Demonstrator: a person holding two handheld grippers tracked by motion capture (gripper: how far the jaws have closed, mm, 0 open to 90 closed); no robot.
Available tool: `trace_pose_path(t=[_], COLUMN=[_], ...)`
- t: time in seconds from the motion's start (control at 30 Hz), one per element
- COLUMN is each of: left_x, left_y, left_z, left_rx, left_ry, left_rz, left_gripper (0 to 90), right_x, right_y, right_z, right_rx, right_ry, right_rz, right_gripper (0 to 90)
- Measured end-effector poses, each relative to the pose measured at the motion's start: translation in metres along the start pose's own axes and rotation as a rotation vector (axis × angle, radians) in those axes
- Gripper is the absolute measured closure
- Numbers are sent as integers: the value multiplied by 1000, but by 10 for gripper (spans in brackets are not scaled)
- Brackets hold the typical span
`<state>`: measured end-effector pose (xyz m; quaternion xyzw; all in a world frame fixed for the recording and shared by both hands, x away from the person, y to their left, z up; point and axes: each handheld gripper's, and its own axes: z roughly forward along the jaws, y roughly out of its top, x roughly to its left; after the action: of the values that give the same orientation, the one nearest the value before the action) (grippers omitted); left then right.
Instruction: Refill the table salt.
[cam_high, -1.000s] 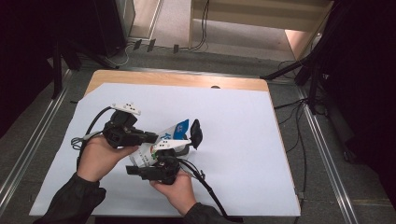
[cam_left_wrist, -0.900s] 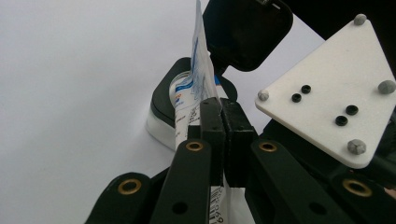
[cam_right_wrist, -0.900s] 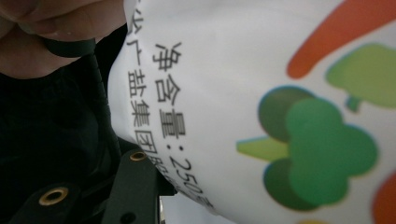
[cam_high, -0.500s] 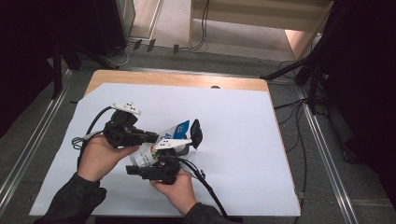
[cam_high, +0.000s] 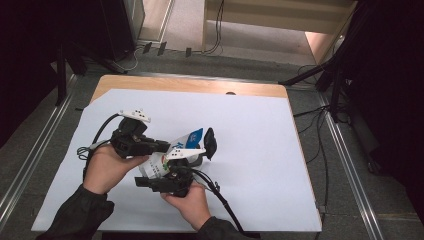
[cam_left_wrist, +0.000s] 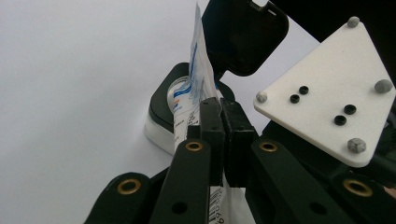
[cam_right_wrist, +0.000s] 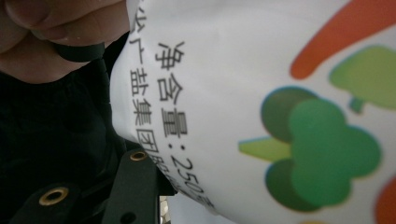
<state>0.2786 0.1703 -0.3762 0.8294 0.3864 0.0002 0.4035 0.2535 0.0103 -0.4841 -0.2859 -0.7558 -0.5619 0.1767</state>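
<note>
Two hand-held grippers meet over the middle of the white-covered surface, both at a printed white packet. The left hand-held gripper has its jaws pressed together on the packet's thin edge, just above a black-and-white container whose black lid stands open behind. The right hand-held gripper lies under the packet's lower end; its own view is crowded by the packet's printed face, so whether its jaws are together I cannot tell
</note>
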Motion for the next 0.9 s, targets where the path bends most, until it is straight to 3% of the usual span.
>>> trace_pose_path(t=[0.7,0.9], left_x=[0,-1], left_y=[1,1], left_z=[3,4], left_rx=[15,10], left_ry=[2,4], left_rz=[11,14], left_gripper=[900,900], right_x=[0,0], right_y=[-3,-2], right_z=[3,1], right_rx=[25,18], right_ry=[-39,-35], right_rz=[-59,-41], right_gripper=[570,619])
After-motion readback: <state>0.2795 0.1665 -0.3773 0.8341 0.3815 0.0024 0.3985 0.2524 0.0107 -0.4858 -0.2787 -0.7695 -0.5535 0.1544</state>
